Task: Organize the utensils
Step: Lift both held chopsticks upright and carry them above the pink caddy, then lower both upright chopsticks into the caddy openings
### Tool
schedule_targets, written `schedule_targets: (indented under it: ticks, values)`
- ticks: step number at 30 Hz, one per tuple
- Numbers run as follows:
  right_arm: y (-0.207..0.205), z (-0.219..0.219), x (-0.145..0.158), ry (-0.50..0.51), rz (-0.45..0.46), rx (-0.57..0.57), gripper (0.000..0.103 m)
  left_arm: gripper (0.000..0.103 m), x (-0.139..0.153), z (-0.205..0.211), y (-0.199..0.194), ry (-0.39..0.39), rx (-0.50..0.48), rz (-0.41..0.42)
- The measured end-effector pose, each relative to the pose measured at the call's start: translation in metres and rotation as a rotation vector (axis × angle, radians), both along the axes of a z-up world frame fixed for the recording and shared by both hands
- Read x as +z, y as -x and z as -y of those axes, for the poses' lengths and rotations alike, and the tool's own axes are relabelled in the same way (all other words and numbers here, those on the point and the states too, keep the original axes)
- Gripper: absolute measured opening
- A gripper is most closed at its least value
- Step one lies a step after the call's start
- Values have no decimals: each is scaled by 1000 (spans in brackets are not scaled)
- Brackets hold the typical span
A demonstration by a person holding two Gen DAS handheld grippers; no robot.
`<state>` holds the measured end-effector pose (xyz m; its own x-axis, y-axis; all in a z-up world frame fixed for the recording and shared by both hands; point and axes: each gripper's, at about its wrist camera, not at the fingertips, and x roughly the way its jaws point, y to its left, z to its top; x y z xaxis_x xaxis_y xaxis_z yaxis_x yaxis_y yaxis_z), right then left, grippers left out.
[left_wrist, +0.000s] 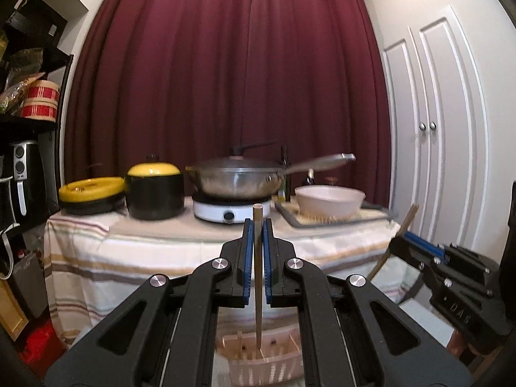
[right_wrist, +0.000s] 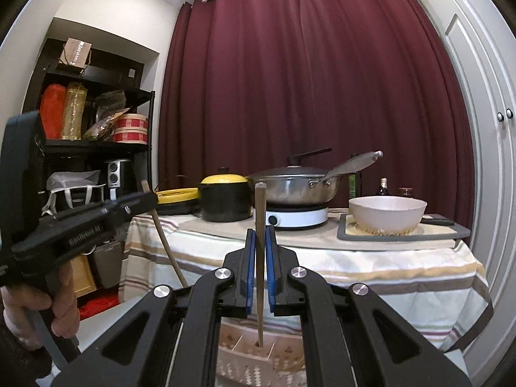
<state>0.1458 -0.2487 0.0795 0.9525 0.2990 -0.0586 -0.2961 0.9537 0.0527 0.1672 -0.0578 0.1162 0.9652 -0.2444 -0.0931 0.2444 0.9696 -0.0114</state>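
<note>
My left gripper [left_wrist: 257,225] is shut on a wooden chopstick [left_wrist: 257,213] that stands upright between the blue pads. Its lower tip hangs just over a pale pink slotted basket [left_wrist: 280,362] below. My right gripper [right_wrist: 259,230] is shut the same way on a second upright chopstick [right_wrist: 260,200], whose tip reaches the basket [right_wrist: 287,366]. Each gripper shows in the other's view: the right one [left_wrist: 407,238] with its slanted chopstick [left_wrist: 407,221], and the left one [right_wrist: 149,196] with its stick [right_wrist: 166,242], held by a hand [right_wrist: 61,309].
Ahead stands a table with a striped cloth [left_wrist: 154,258], carrying a wok on a white cooktop [left_wrist: 230,211], a black pot with a yellow lid [left_wrist: 154,193] and a white bowl [left_wrist: 329,200] on a grey tray. A black shelf [right_wrist: 93,142] stands left, white cupboard doors [left_wrist: 432,129] right.
</note>
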Motion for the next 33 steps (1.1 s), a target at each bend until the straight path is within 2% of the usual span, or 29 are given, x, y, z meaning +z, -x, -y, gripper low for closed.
schedule_targets:
  ticks: [6, 16, 33]
  values:
    - [-27, 0, -6, 18, -8, -30, 7, 6, -4, 7, -25, -14, 41, 29]
    - [-57, 0, -41, 41, -78, -56, 7, 6, -39, 9, -60, -18, 51, -47]
    - [-80, 4, -83, 35, -188, -62, 7, 6, -87, 19, -79, -63, 60, -136]
